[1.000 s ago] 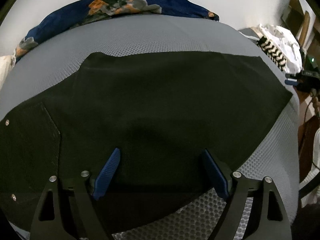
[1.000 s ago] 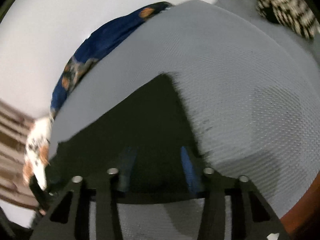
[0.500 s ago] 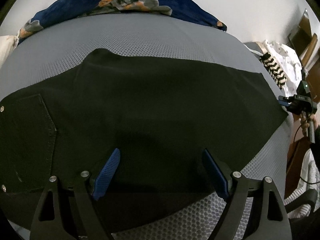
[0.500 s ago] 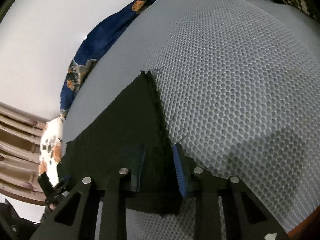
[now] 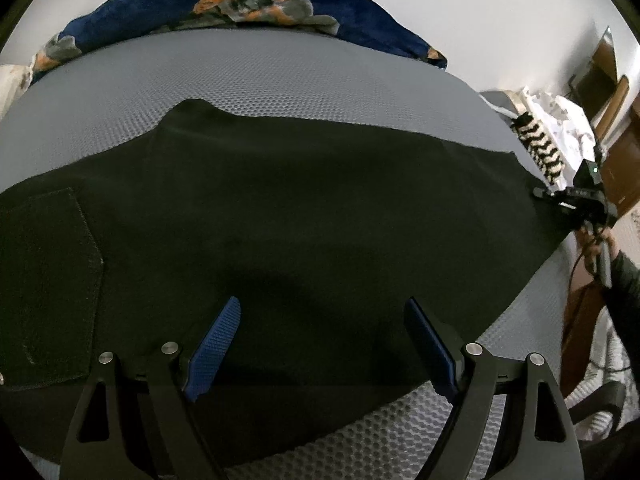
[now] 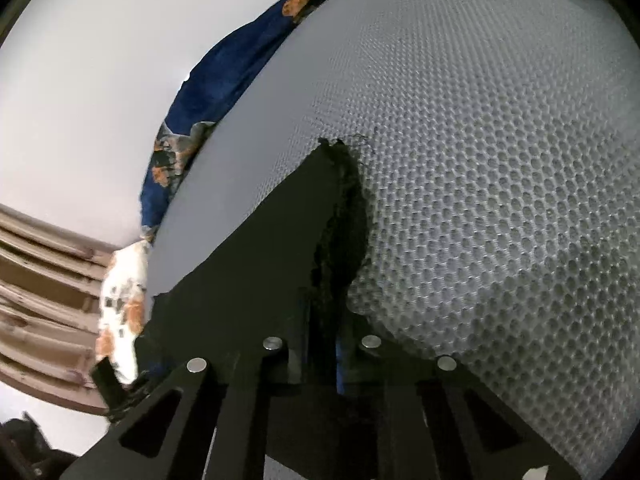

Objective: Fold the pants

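Black pants [image 5: 288, 208] lie spread flat across a grey honeycomb-mesh bed surface [image 5: 248, 68], with a back pocket [image 5: 44, 280] at the left. My left gripper [image 5: 322, 320] is open, its blue pads over the near edge of the pants. In the left wrist view my right gripper [image 5: 538, 193] sits at the pants' far right end. In the right wrist view my right gripper [image 6: 324, 344] is shut on the hem of the pants [image 6: 264, 256], and the frayed hem edge [image 6: 340, 200] is lifted off the mesh [image 6: 480, 160].
A dark blue floral blanket [image 5: 240, 8] lies bunched along the far edge of the bed, also in the right wrist view [image 6: 224, 80]. A black-and-white patterned cloth [image 5: 540, 148] and white fabric sit at the right. A wooden slatted headboard [image 6: 40, 300] is at the left.
My right gripper has closed its jaws on the pant hem and the hem edge has lifted. My left gripper has shifted slightly over the pants and stays open.
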Available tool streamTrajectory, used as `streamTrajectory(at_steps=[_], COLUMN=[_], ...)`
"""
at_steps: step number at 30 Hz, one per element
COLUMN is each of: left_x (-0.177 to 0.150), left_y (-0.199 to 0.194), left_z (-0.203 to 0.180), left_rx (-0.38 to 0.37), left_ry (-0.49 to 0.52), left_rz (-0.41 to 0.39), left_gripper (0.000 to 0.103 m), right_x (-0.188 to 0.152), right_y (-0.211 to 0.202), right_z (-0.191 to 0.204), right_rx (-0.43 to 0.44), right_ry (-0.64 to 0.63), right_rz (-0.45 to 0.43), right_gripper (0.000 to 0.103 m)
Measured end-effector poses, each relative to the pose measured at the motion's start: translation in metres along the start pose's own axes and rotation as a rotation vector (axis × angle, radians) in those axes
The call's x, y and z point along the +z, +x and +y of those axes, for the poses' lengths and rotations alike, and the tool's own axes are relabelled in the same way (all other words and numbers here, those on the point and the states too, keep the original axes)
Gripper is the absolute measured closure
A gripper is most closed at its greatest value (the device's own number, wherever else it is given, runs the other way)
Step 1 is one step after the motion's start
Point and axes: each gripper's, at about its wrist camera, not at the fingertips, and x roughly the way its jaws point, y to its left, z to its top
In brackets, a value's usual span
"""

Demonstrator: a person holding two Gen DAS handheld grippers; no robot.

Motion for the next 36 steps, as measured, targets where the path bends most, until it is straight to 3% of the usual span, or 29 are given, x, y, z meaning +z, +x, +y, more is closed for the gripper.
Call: streamTrajectory(at_steps=[5,14,22,28,33,36], left_x=[0.006,0.014,0.001,-0.009,-0.01,-0.006], left_y=[-0.015,-0.042,-0.073,-0.088,-0.103,-0.103], left_z=[0.004,0.022,0.06,0.088,0.096,0.096], left_rx=[-0.014,0.014,0.025,0.034,0.009,0.003], left_ry=[-0.009,-0.001,-0.081,-0.155,-0.195,-0.186], left_rz=[-0.053,-0.147,-0.191,-0.198,-0.22,-0.216], left_gripper=[0.019,0.019,0.019,0.019,0.019,0.019], right_x=[-0.009,-0.027,-0.059,-0.105,-0.14,-0.152], right_y=[-0.008,0.028,0.124,0.202,0.242,0.253], right_z=[0.043,0.151,0.244,0.298,0.321,0.329], right_rx=[0.038,0.127,0.189,0.197,0.116,0.068], right_ry=[-0.013,-0.119,-0.23,-0.34,-0.44,-0.503], right_rz=[-0.051,-0.002,0.164,0.328,0.405,0.415], right_gripper=[0.094,0.095,0.095,0.095,0.095,0.089])
